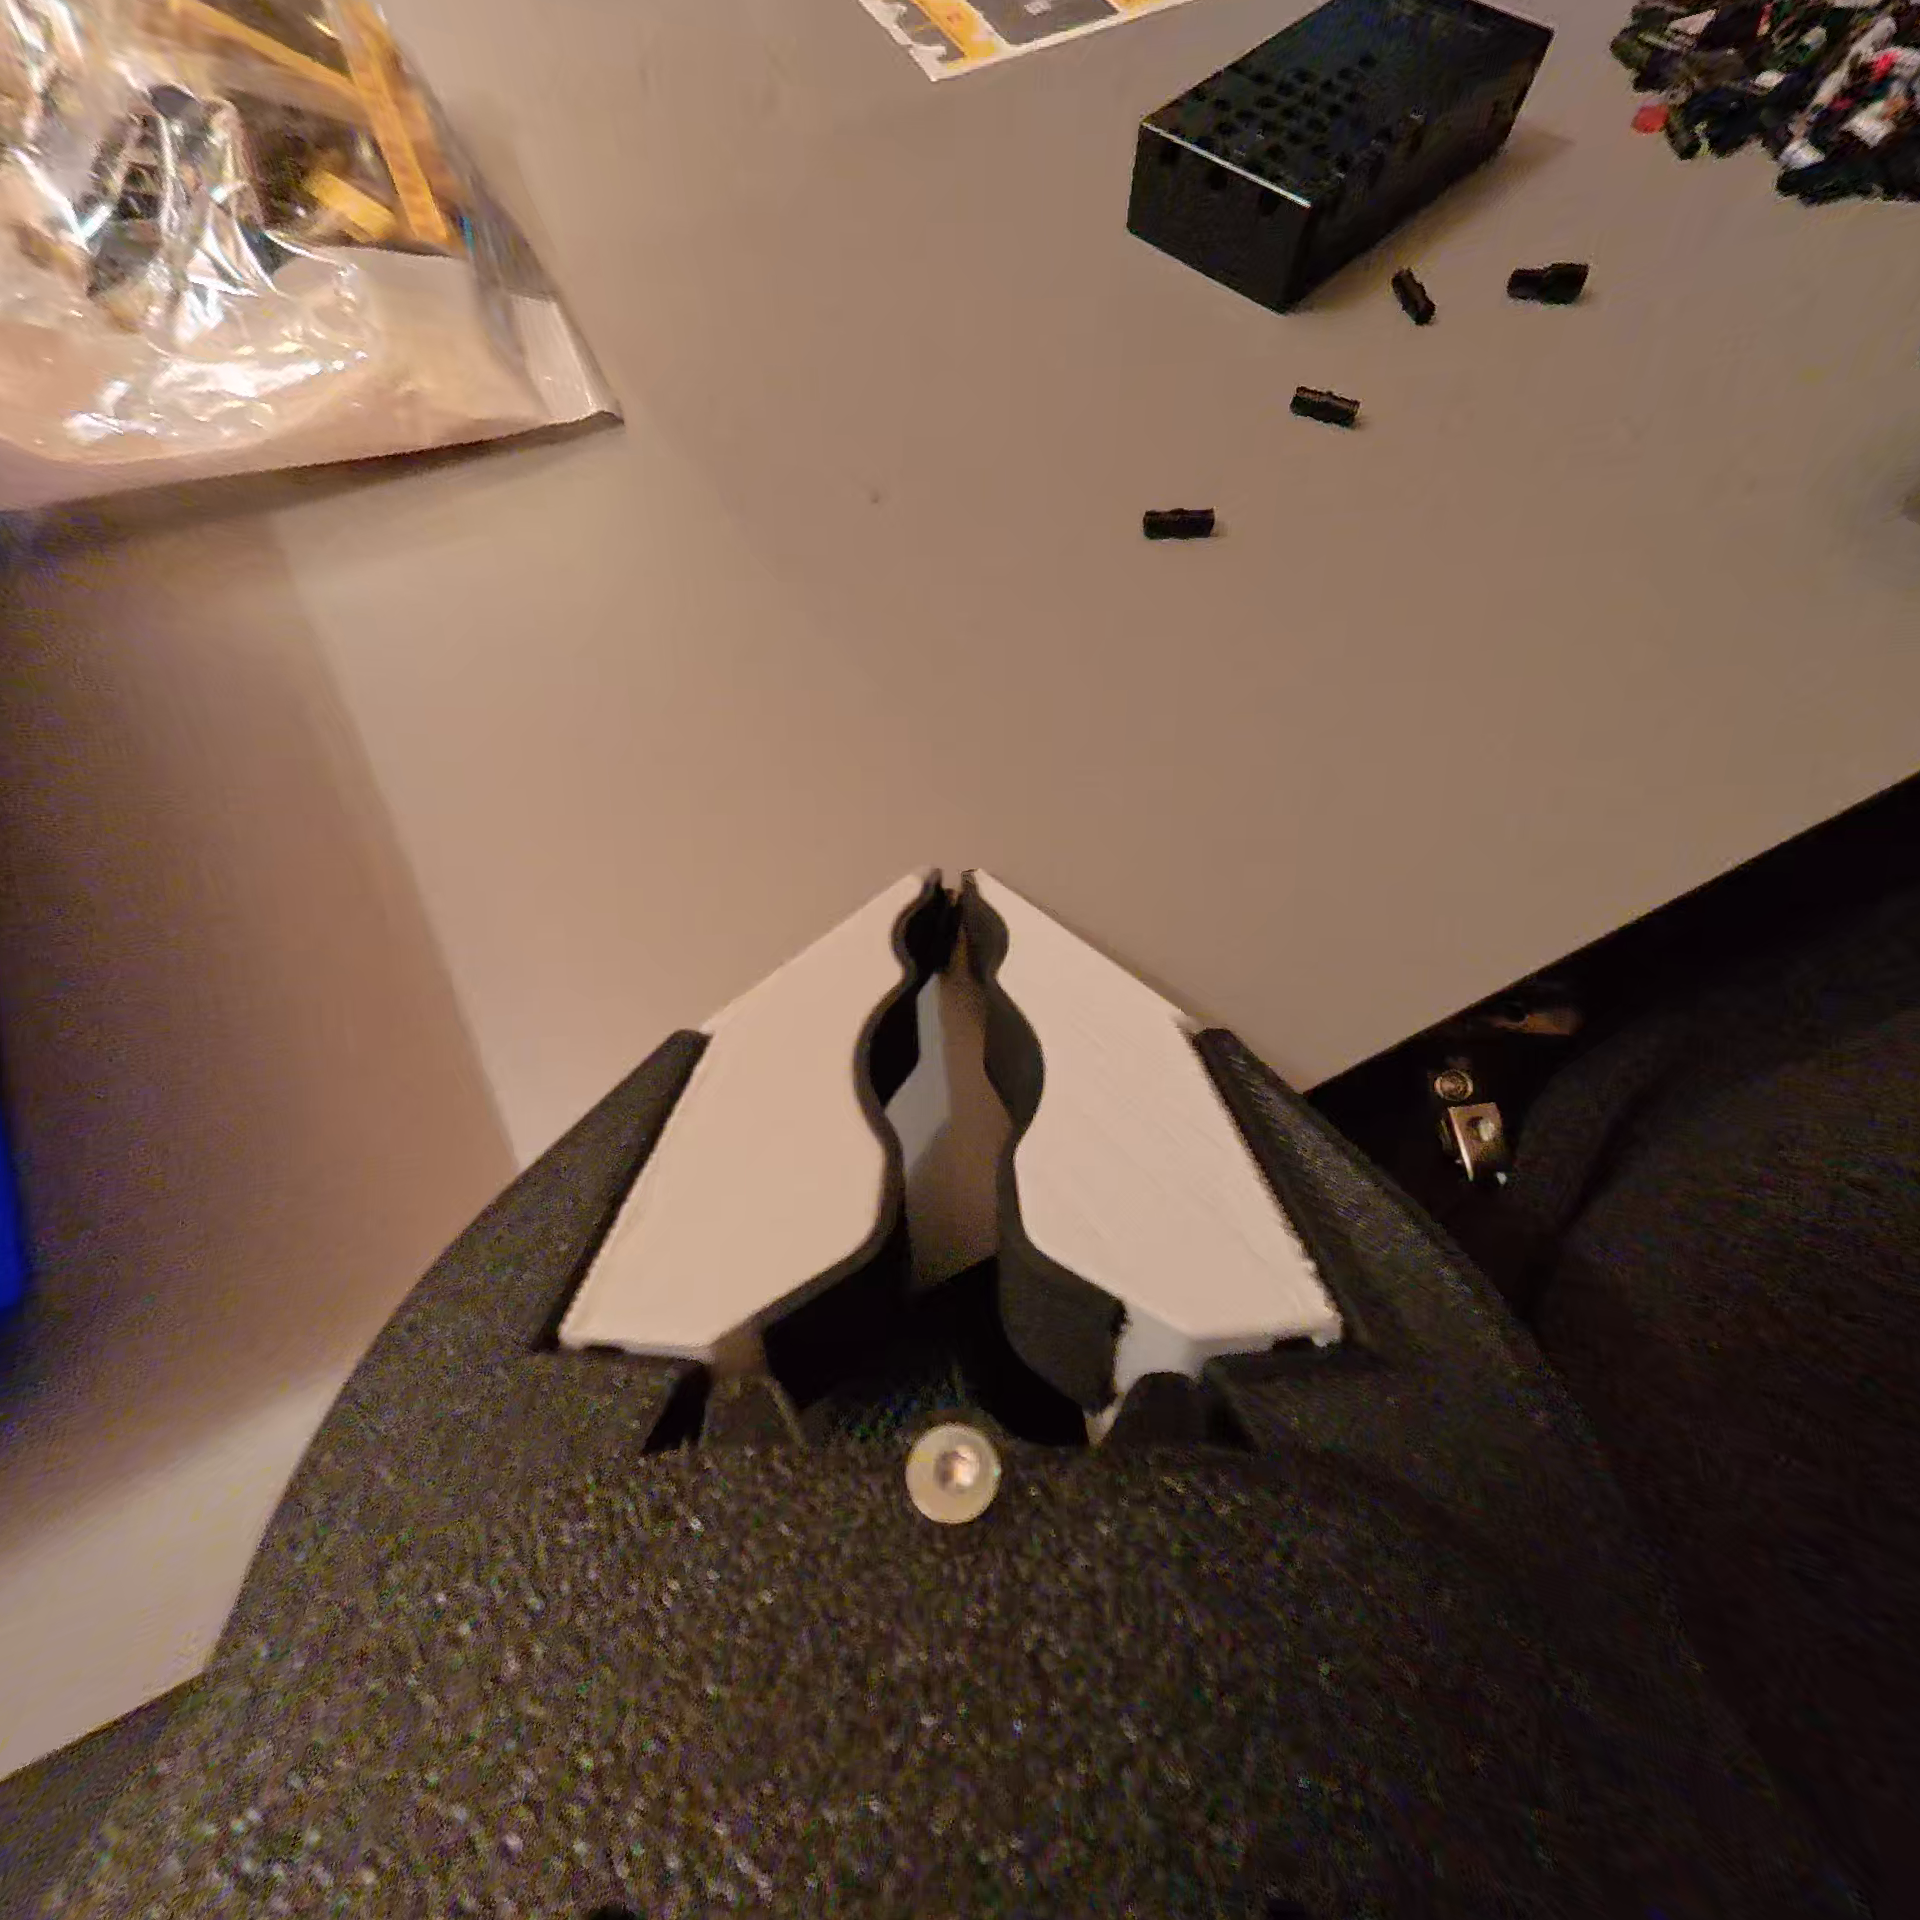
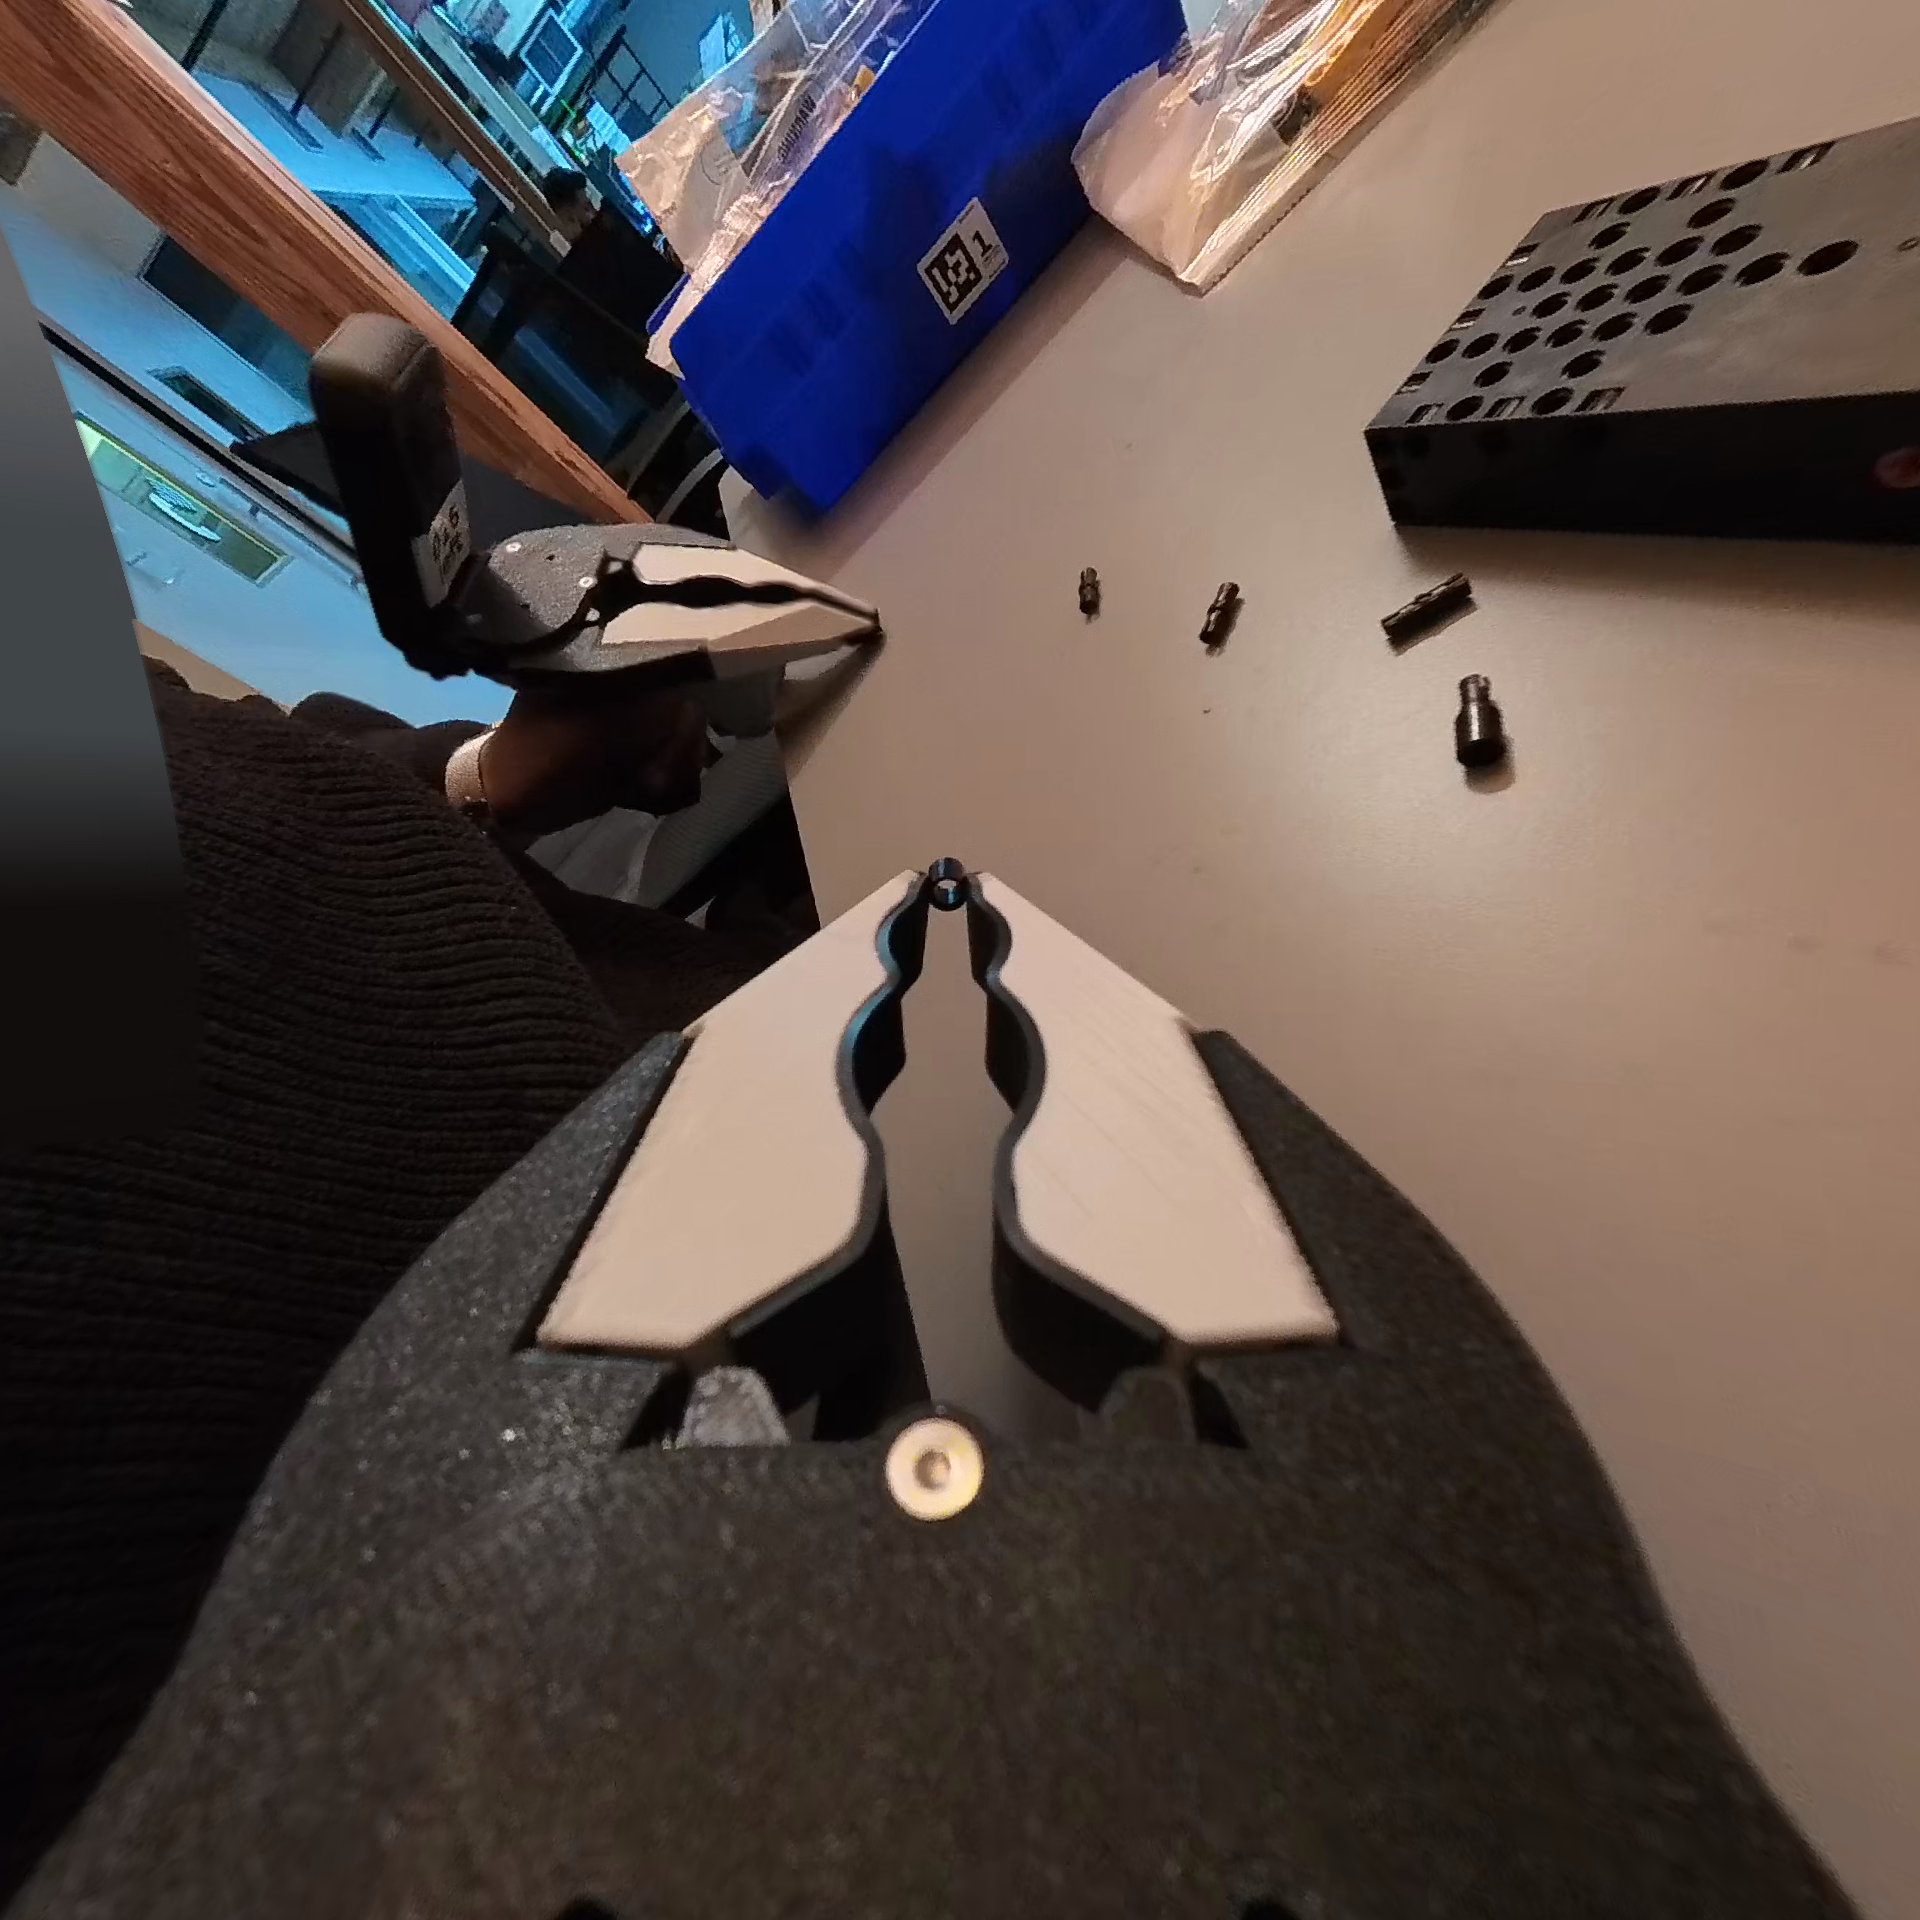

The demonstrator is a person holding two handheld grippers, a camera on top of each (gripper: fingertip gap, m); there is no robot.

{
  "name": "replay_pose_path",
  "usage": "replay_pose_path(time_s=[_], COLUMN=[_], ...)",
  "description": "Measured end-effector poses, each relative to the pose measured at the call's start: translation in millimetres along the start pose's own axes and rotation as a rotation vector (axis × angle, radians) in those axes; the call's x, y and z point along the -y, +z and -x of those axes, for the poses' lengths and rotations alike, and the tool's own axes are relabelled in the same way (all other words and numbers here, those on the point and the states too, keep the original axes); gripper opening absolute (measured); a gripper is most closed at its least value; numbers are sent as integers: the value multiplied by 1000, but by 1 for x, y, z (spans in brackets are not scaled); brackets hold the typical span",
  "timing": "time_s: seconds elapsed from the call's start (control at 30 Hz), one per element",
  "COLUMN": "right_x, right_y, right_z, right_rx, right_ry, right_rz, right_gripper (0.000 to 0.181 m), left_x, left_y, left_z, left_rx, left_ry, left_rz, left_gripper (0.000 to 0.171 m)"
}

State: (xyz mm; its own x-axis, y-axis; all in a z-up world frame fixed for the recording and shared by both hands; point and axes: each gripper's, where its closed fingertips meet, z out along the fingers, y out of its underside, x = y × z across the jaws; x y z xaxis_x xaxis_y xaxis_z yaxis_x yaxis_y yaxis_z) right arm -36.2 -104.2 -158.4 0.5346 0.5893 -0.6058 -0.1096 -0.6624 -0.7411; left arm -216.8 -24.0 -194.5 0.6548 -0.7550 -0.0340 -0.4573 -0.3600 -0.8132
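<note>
My right gripper [image 2: 947, 881] is shut on a small black pin [image 2: 947, 891], seen end-on at its tips, just above the beige table [image 2: 1247, 1039]. My left gripper [image 1: 951, 881] is shut with its tips close to the table near its front edge; nothing shows clearly between them. It also shows in the right wrist view [image 2: 871, 623], left of the loose pins. A black block with many round holes [image 1: 1340, 135] [image 2: 1662, 343] lies farther off. Several loose black pins [image 1: 1179, 523] [image 2: 1221, 611] lie between the block and the grippers.
A clear plastic bag of parts [image 1: 239, 229] [image 2: 1226, 135] lies at the far left. A blue bin [image 2: 883, 312] stands beyond it. A pile of small dark parts [image 1: 1787, 94] and a printed sheet [image 1: 1018, 26] lie at the back. A person's dark sleeve [image 2: 312, 935] is at the table edge. Spacing between my two grippers at the tips: around 20 cm.
</note>
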Motion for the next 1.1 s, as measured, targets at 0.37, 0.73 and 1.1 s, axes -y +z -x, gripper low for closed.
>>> replay_pose_path(time_s=[0.37, 0.73, 1.1], right_x=[0, 0, 0], right_y=[0, 1, 0], right_z=[-1, -2, 2], right_rx=[-3, -1, 2], right_ry=[10, 20, -11], right_rz=[1, 6, -5], right_gripper=[7, 7, 7], left_x=[-12, -12, 1], left_y=[-12, -11, -10], left_z=[6, 2, -32], left_rx=[33, -28, -223], left_ry=[23, 36, 42], left_rz=[15, 42, 54], left_gripper=[20, 13, 3])
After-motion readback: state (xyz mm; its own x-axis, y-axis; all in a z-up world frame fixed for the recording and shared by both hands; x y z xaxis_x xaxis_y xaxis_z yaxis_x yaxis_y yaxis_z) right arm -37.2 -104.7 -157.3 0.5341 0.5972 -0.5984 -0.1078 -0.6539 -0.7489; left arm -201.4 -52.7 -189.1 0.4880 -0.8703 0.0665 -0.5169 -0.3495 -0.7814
